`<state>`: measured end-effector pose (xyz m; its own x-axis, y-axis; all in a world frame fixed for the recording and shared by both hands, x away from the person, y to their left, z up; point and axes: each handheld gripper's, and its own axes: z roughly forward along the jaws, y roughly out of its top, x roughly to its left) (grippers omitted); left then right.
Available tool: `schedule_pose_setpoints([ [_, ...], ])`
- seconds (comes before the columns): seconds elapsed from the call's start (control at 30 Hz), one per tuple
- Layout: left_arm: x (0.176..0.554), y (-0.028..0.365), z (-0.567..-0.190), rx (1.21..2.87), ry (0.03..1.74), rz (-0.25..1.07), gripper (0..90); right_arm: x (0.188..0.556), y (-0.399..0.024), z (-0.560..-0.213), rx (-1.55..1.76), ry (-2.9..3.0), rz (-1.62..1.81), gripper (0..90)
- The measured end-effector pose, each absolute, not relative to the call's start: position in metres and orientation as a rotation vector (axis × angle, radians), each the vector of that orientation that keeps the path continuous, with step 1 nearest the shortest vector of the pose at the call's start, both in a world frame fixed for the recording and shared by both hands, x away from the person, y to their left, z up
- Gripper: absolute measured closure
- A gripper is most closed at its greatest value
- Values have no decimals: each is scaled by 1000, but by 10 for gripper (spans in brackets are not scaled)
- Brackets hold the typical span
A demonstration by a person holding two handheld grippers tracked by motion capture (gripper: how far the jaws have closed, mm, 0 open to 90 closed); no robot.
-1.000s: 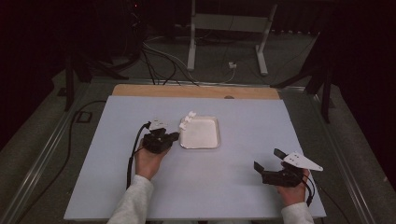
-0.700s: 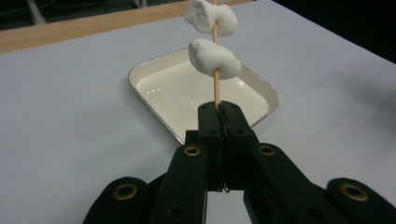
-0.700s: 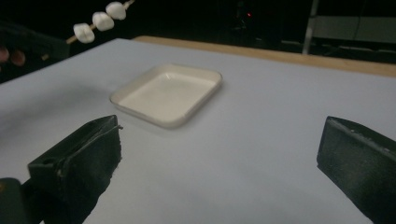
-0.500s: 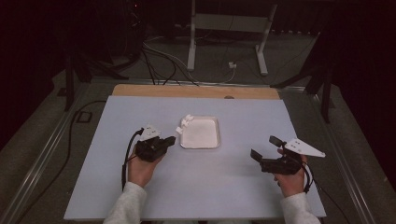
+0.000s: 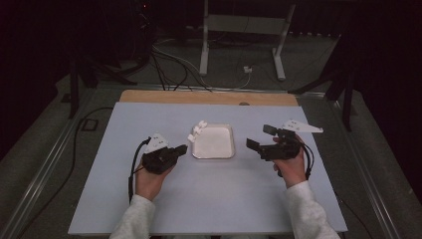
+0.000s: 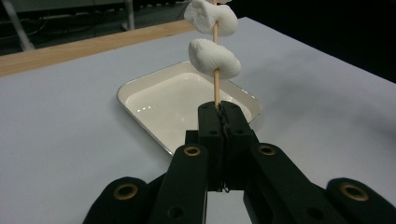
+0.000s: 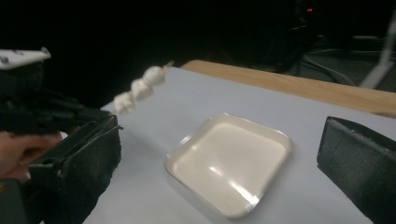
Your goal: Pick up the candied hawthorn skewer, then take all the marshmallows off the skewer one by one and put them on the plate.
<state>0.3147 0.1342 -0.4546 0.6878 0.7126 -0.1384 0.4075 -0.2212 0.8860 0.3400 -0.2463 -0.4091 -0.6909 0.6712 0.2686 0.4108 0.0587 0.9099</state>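
Observation:
My left gripper (image 5: 182, 149) is shut on the lower end of a thin wooden skewer (image 6: 215, 88) that carries white marshmallows (image 6: 215, 59). The skewer slants up over the left rim of a shallow white square tray (image 5: 214, 154); in the high view the marshmallows (image 5: 197, 130) hang just left of that tray. My right gripper (image 5: 260, 137) hovers right of the tray, open, jaws wide apart with nothing between them. In the right gripper view its jaws (image 7: 222, 135) frame the tray (image 7: 187, 151), and the marshmallow skewer (image 7: 140, 87) sticks out from the left gripper (image 7: 46, 116).
The tray sits mid-table on a pale board (image 5: 209, 199) with a wooden strip (image 5: 209, 97) along the far edge. A black cable (image 5: 133, 164) trails from the left gripper. Stand legs and cables lie on the dark floor beyond.
My right gripper has risen and come in from the near right corner toward the tray's right side. The left gripper with the skewer has shifted only slightly.

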Motion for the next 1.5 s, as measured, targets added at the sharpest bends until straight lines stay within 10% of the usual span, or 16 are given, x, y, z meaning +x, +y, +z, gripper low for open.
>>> schedule_pose_setpoints([
  [0.97,311,130,-454,1849,814,363,900,391,-171,-407,1214,2264,1855,0],
  [1.5,309,124,-454,1844,777,347,900,397,-144,-422,1259,2430,1898,570],
])
